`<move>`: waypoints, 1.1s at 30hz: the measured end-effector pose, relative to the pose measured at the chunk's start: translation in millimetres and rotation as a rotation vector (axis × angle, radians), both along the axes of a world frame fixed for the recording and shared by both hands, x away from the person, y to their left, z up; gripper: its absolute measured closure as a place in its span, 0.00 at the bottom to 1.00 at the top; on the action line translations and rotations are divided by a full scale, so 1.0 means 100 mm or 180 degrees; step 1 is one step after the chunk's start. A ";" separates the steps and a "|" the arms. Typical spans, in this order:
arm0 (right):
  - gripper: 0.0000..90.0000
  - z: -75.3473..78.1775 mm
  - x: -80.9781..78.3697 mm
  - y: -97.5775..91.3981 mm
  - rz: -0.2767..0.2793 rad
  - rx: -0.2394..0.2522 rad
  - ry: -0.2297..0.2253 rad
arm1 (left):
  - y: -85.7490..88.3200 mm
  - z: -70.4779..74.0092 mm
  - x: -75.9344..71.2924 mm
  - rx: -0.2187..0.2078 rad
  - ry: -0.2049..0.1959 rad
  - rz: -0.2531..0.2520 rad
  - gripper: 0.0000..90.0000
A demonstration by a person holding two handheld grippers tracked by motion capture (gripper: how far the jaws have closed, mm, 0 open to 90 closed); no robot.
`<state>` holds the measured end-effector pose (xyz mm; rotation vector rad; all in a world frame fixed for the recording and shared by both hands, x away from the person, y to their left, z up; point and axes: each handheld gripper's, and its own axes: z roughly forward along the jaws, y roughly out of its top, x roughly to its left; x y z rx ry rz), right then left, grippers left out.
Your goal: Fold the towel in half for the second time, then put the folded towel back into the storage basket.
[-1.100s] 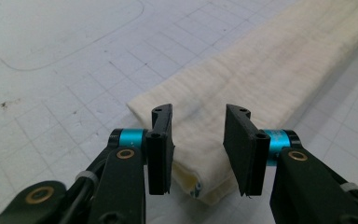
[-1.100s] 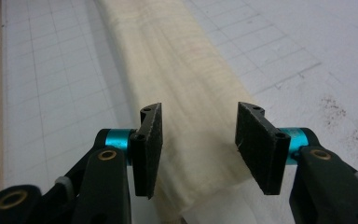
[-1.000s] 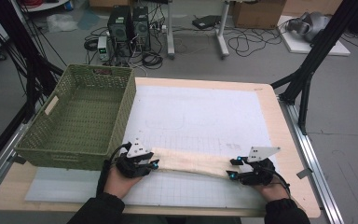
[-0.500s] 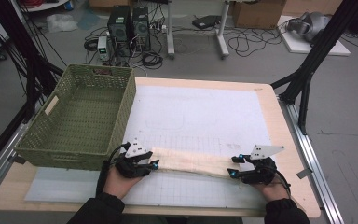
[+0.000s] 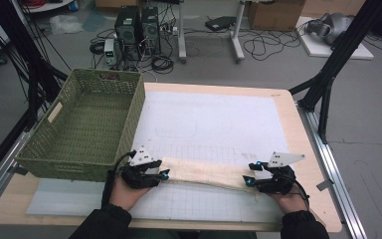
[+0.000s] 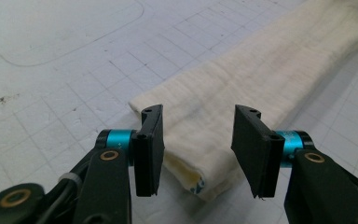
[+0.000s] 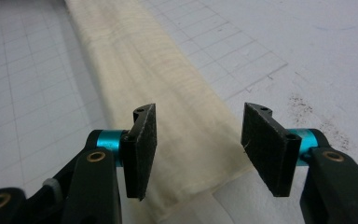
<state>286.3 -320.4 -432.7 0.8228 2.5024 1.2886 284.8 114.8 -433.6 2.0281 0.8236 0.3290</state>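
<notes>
Hand-held gripper (image 6: 198, 154) astride cloth (image 6: 261, 79), underside hidden

Wooden table (image 5: 306, 149), light top, metal rails along edges. White gridded mat (image 5: 214, 124) covers most of it. On mat: long cream folded cloth (image 5: 204, 173), flat, running left-right along near side. Green woven basket (image 5: 87, 129) at table's left, overlapping mat edge.

The green basket (image 5: 87, 129) blocks the table's (image 5: 278, 97) left edge; the far and right areas allow free passage.
</notes>
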 end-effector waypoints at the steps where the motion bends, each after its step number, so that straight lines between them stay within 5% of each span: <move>1: 0.50 0.00 0.01 0.00 -0.0012 -0.0005 -0.0013 | 0.01 0.00 0.00 -0.0016 0.0000 0.0009 0.59; 22: 0.50 0.03 0.03 -0.02 -0.0184 -0.0039 -0.0053 | 0.01 -0.01 -0.01 0.0084 0.0065 0.0083 0.55; 33: 0.45 -0.04 0.03 -0.05 -0.0325 -0.0178 0.0184 | -0.02 -0.08 0.00 0.0262 0.0206 0.0094 0.57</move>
